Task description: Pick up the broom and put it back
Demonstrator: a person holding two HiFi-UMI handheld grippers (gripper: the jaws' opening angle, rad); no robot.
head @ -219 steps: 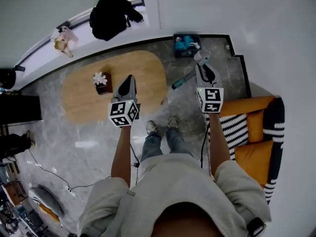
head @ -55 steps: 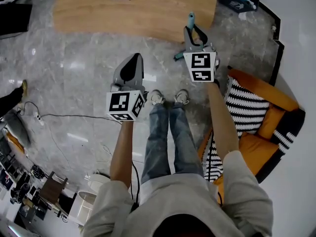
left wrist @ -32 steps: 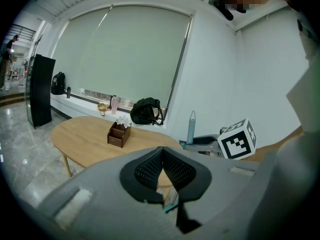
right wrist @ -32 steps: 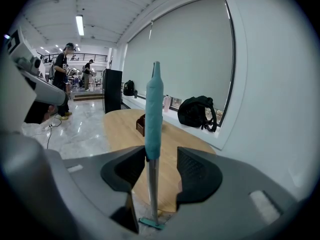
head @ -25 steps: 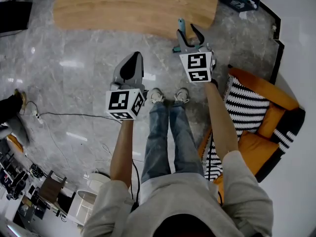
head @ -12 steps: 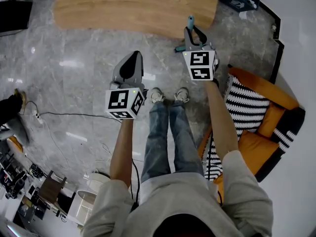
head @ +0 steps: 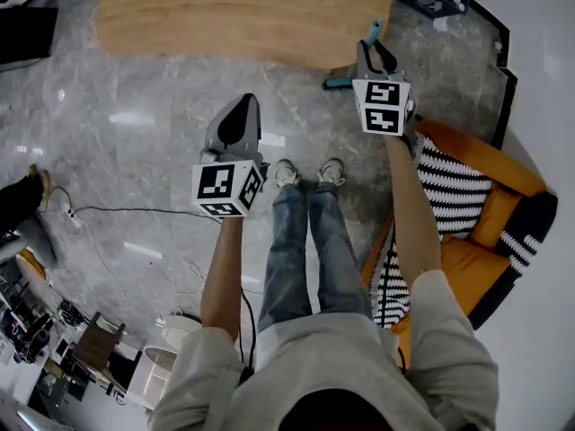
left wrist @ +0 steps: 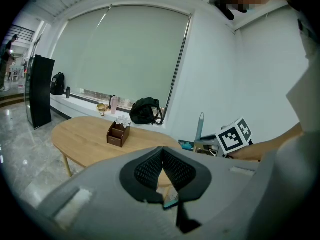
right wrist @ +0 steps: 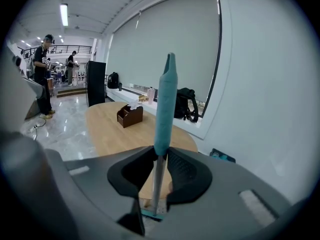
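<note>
My right gripper (right wrist: 159,158), jaws just closed on the teal broom (right wrist: 165,99) handle (upright), beside the wooden table (head: 243,21); my left gripper (left wrist: 162,159), pinched together, empty

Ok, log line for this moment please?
broom: upright, handle between jaws of right gripper, just closed onto it | left gripper: shut, empty

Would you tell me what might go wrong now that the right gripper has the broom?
The right gripper, whose jaws have just been closing, pinches the broom only where its teal sleeve meets the thinner pole, so it might slip or swing. Its head sits close to the wooden table and could knock it.
</note>
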